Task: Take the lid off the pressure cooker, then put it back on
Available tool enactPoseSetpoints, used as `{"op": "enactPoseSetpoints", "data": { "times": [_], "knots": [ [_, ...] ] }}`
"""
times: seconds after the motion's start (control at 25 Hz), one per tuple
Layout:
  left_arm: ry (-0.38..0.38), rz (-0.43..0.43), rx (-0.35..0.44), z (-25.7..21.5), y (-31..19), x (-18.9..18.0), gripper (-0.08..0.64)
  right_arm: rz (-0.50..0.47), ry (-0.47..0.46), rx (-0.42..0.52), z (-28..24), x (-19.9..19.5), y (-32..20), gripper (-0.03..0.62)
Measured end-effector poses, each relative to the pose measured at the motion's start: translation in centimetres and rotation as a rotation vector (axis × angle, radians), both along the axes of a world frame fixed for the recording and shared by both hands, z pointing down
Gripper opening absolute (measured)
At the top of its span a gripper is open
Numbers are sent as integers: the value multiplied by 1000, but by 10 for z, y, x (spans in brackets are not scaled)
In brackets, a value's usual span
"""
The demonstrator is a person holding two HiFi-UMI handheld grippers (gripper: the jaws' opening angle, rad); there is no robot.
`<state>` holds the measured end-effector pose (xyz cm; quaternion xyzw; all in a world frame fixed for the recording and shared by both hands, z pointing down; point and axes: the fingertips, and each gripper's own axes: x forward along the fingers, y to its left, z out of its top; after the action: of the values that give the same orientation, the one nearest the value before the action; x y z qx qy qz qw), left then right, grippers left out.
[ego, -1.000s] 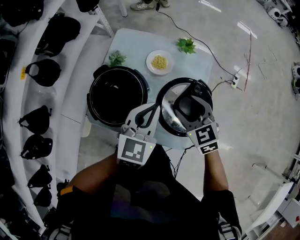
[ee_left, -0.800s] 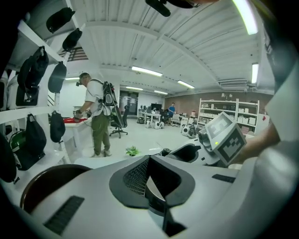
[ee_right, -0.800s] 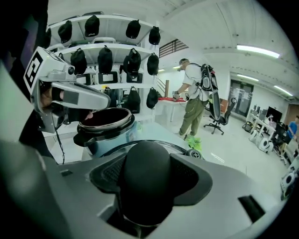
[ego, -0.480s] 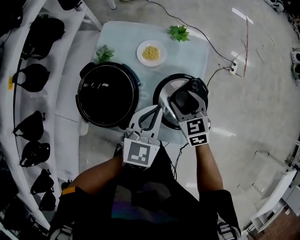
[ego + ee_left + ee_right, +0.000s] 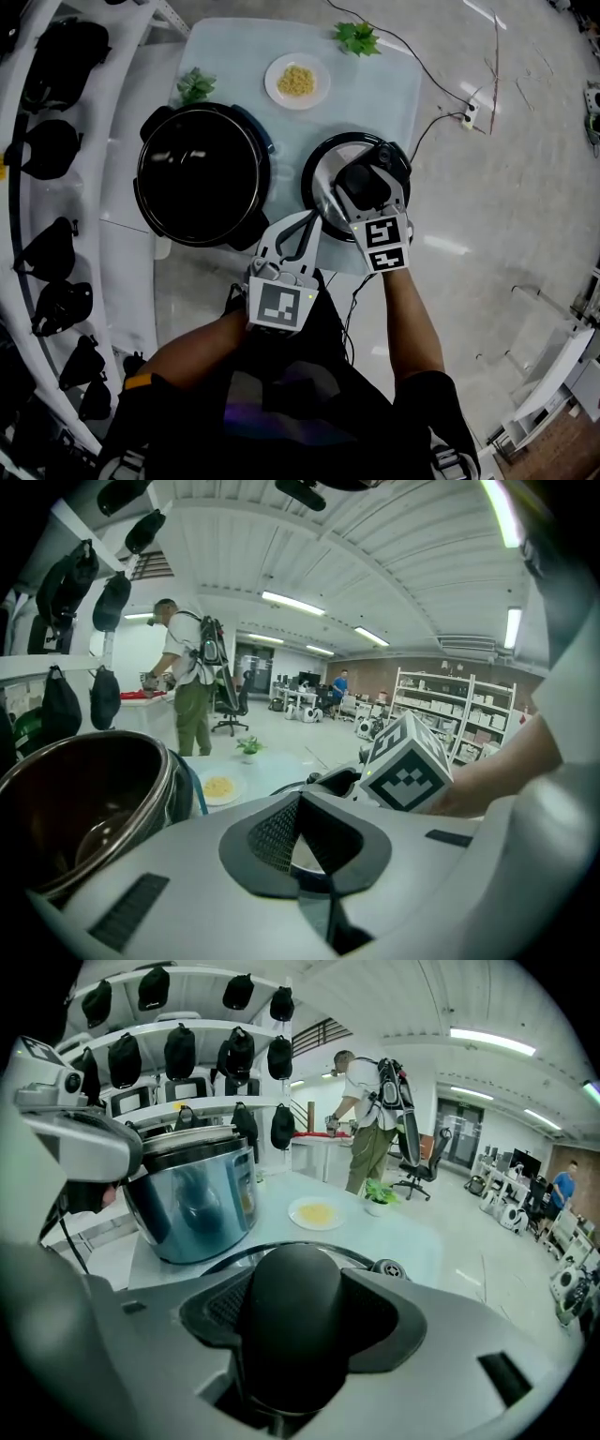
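The pressure cooker (image 5: 202, 173) stands open at the table's left, its dark pot bare; it also shows in the left gripper view (image 5: 84, 808) and the right gripper view (image 5: 192, 1199). Its lid (image 5: 319, 183) is to the right of it, low over the glass table (image 5: 394, 84). My right gripper (image 5: 364, 183) is shut on the lid's black knob (image 5: 292, 1307), with the lid's rim (image 5: 375, 1262) showing beyond. Whether the lid rests on the table I cannot tell. My left gripper (image 5: 312, 217) hovers at the table's near edge between cooker and lid, shut and holding nothing (image 5: 302, 836).
A white plate of yellow food (image 5: 297, 81) and two small green plants (image 5: 356, 37) (image 5: 194, 84) sit at the table's far side. White shelves with black bags (image 5: 56, 150) run along the left. A cable and power strip (image 5: 471, 112) lie on the floor. A person (image 5: 370, 1119) stands beyond the table.
My right gripper has carried the lid a little farther right of the cooker and lower toward the table. The left gripper has stayed at the near edge.
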<state>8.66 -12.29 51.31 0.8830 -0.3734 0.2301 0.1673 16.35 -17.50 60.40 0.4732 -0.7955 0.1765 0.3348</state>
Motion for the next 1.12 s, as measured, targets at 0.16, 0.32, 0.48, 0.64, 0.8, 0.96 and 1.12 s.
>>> {"op": "enactPoseSetpoints", "data": {
  "times": [0.16,0.32,0.48,0.64,0.8,0.96,1.12],
  "knots": [
    [-9,2,-7,11,5,-3,6,31,0,-13,14,1,2,291],
    [-5,9,-7,19,8,-2,6,60,6,-20,26,2,5,291],
    [3,18,-8,24,10,0,6,78,1,-18,36,3,7,291],
    [6,28,-9,28,14,1,6,88,-10,-4,40,3,9,293],
    [8,41,-7,28,19,3,6,90,-6,4,44,3,12,293],
    [13,54,6,23,24,4,6,89,13,6,42,3,11,296],
    [31,59,36,11,31,3,6,103,22,18,28,4,13,305]
  ]
}}
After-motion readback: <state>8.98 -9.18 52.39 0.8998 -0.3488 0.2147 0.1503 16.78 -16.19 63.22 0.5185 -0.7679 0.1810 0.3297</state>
